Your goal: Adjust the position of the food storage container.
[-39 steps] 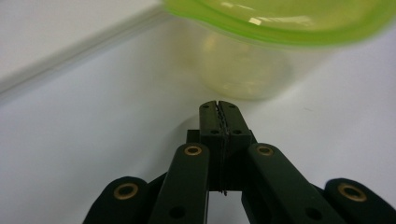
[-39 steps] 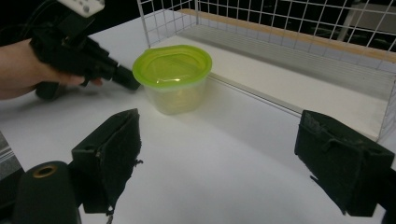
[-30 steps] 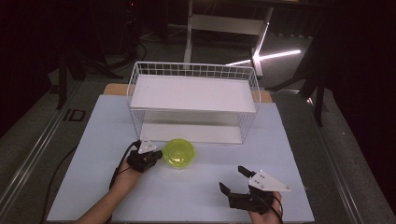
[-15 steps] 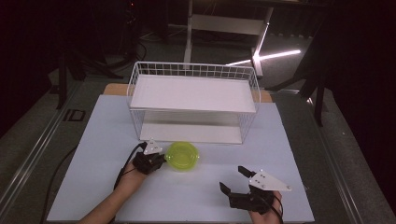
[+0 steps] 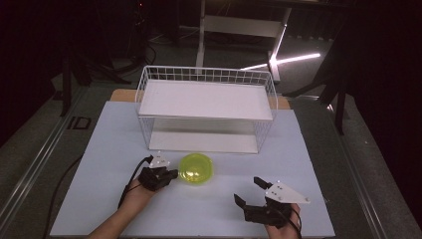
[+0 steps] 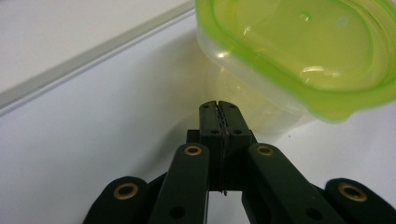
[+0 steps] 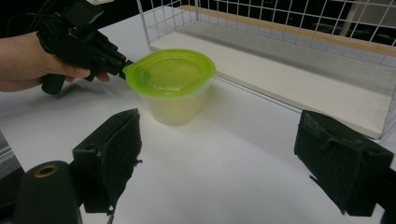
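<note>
A clear plastic tub with a lime-green lid stands on the white mat, just in front of the wire rack. My left gripper is shut with nothing between its jaws. Its tip rests against the tub's side, under the lid's rim. From the right gripper view, the tub stands ahead and the left gripper touches the lid's tab. My right gripper is open and empty near the front edge, a little right of the tub, with its pads wide apart.
A white wire rack with an upper shelf and a lower board stands at the back middle of the mat. Dark floor and stand legs surround the table. Bare mat lies on both sides of the tub.
My left gripper has moved right and a little toward the person, and the tub has slid slightly the same way. The right gripper has hardly moved.
</note>
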A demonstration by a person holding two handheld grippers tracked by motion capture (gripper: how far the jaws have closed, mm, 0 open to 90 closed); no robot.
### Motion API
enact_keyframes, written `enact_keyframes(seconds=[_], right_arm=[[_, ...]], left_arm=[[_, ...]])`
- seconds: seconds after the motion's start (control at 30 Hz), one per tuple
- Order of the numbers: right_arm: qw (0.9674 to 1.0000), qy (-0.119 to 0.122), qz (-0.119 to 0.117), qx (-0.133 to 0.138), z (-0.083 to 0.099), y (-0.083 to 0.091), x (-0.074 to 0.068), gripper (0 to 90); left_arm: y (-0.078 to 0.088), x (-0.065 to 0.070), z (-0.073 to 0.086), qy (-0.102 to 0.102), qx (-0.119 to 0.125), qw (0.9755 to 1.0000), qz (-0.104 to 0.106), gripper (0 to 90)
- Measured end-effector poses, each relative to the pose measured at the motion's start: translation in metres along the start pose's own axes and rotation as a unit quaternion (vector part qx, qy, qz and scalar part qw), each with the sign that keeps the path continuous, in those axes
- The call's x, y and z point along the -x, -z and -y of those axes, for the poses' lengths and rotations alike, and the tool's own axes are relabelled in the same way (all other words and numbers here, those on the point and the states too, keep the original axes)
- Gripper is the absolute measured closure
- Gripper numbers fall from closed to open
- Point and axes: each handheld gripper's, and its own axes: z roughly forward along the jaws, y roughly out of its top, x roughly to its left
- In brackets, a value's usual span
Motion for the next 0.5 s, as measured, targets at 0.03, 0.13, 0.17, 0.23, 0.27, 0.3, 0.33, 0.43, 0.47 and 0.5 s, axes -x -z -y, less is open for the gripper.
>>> enact_keyframes(seconds=[0.03,0.13,0.17,0.23,0.27,0.3,0.33,0.43,0.47,0.5], right_arm=[[1.0,0.0,-0.001,0.0,0.0,-0.001,0.0,14.8],[1.0,0.002,-0.003,-0.003,0.0,-0.001,-0.002,14.7],[1.0,0.003,-0.003,-0.002,0.0,-0.001,-0.002,14.7],[1.0,0.003,-0.003,-0.002,0.0,-0.001,-0.002,14.7],[1.0,0.003,-0.002,-0.002,0.0,-0.001,-0.002,14.7],[1.0,0.002,-0.002,-0.002,0.0,0.0,-0.001,14.8],[1.0,0.002,-0.002,-0.002,0.0,0.0,-0.001,14.8],[1.0,-0.001,-0.002,-0.003,0.001,0.0,0.001,14.8],[1.0,-0.001,-0.001,-0.002,0.0,0.0,0.001,14.8],[1.0,-0.002,-0.002,-0.001,0.0,0.0,0.001,14.8]], left_arm=[[-0.002,0.001,0.0,0.002,0.0,1.0,0.003,90.0],[-0.005,0.003,0.0,0.004,-0.002,1.0,0.004,90.0],[-0.008,0.003,-0.001,0.004,-0.001,1.0,0.007,90.0],[-0.011,0.005,-0.002,0.0,-0.003,1.0,0.008,90.0],[-0.014,0.007,-0.004,0.0,-0.004,0.9999,0.011,90.0],[-0.016,0.009,-0.006,-0.001,-0.005,0.9999,0.01,90.0],[-0.016,0.009,-0.006,-0.001,-0.005,0.9999,0.01,90.0],[-0.022,0.013,-0.011,-0.006,-0.008,0.9999,0.014,90.0],[-0.024,0.014,-0.013,-0.006,-0.008,0.9998,0.017,90.0],[-0.025,0.016,-0.015,-0.008,-0.009,0.9998,0.017,90.0]])
